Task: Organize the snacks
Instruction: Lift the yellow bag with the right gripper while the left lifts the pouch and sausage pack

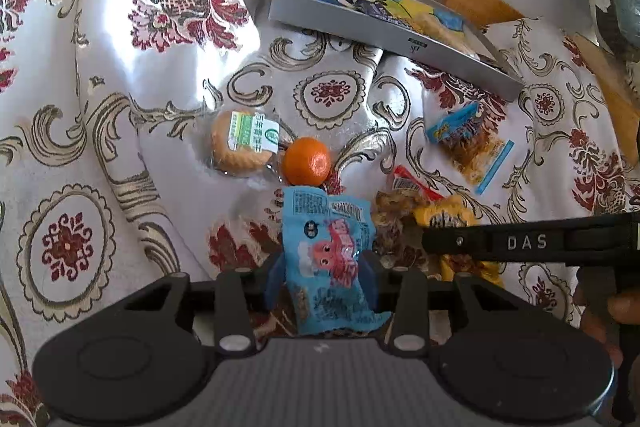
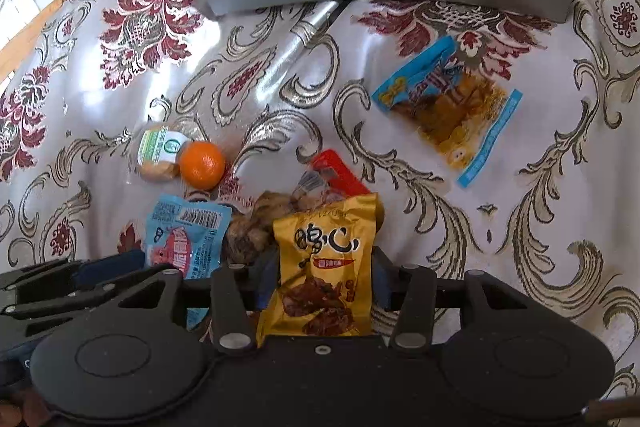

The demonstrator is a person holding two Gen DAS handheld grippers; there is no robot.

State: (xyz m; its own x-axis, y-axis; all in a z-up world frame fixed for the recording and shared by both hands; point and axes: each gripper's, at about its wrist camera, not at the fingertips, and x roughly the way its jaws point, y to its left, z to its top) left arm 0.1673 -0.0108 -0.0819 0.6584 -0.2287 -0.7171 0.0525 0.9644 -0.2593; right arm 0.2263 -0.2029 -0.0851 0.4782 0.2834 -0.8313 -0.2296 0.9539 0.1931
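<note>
Both closed — left tongs (image 1: 320,283) clamp blue packet (image 1: 332,259), right tongs (image 2: 320,287) yellow packet (image 2: 324,267).

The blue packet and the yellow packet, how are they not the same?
The blue packet shows a red cartoon figure; the yellow packet shows black writing and brown food. The left gripper holds the blue one; the right gripper holds the yellow one. Both are small sealed snack bags, pinched between fingers.
</note>
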